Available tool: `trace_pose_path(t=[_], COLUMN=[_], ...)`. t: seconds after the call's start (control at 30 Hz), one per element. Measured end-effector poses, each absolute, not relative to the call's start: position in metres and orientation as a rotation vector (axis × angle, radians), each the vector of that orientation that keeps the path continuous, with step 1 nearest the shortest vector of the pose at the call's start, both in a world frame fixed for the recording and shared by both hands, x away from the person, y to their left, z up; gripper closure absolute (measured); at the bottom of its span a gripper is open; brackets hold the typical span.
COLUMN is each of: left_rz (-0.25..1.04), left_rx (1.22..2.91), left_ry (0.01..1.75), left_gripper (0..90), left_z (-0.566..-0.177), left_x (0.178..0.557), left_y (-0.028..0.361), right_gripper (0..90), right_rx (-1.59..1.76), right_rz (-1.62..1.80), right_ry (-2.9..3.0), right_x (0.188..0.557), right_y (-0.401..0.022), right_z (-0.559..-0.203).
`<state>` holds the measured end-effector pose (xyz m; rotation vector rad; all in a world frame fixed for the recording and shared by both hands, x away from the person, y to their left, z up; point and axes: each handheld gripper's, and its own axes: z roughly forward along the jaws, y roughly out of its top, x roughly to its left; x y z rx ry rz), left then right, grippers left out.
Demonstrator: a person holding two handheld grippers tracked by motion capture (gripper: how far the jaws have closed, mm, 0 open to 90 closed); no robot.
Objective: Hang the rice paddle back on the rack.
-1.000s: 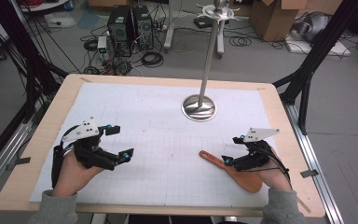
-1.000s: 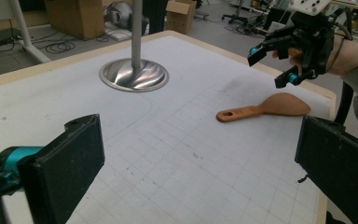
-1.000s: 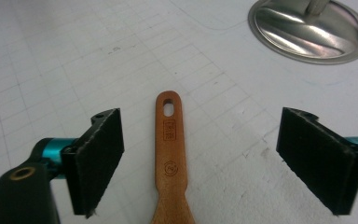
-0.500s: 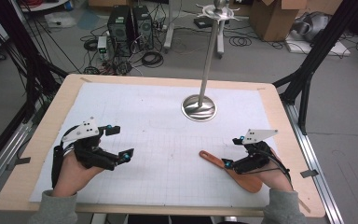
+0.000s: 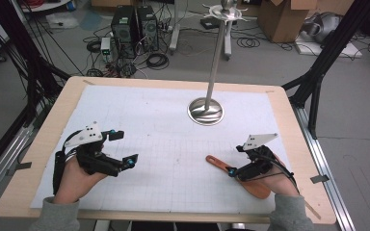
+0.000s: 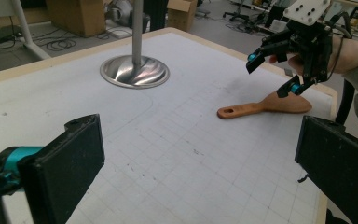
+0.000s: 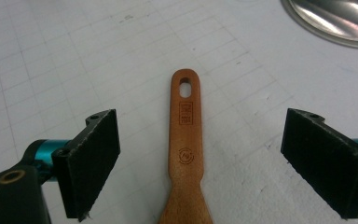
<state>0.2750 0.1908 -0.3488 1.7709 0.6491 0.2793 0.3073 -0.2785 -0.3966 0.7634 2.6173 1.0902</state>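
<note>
Nothing has shifted since a second ago: your right gripper point(image 5: 238, 169) still hovers with jaws spread wide astride the wooden spatula point(image 7: 185, 144) lying flat on the desk point(image 5: 43, 144), ungrasped, while your left gripper point(image 5: 120, 150) idles released.

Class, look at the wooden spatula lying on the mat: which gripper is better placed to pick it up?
Right. The right gripper is open with the wooden spatula handle lying between its jaws; the left gripper sits across the mat.
</note>
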Motion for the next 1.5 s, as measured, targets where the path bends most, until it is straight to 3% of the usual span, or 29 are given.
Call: trace_pose_path(t=[0.4, 0.7, 1.5], left_rz=[0.28, 0.282, 0.286], left_rx=[1.779, 1.782, 1.779], left_ry=[0.659, 0.663, 0.675], left_gripper=[1.7, 1.8, 1.7], left_z=[-0.351, -0.353, -0.354], left_x=[0.273, 0.272, 0.271], left_y=[0.192, 0.192, 0.196], right_gripper=[14.5, 27.3, 45.6], right_rx=[0.754, 0.766, 0.72], right_rz=[1.017, 0.963, 0.864], right_ry=[2.675, 2.738, 2.801], right_x=[0.312, 0.318, 0.319], right_y=[-0.272, -0.272, -0.262], right_z=[-0.404, -0.417, -0.425])
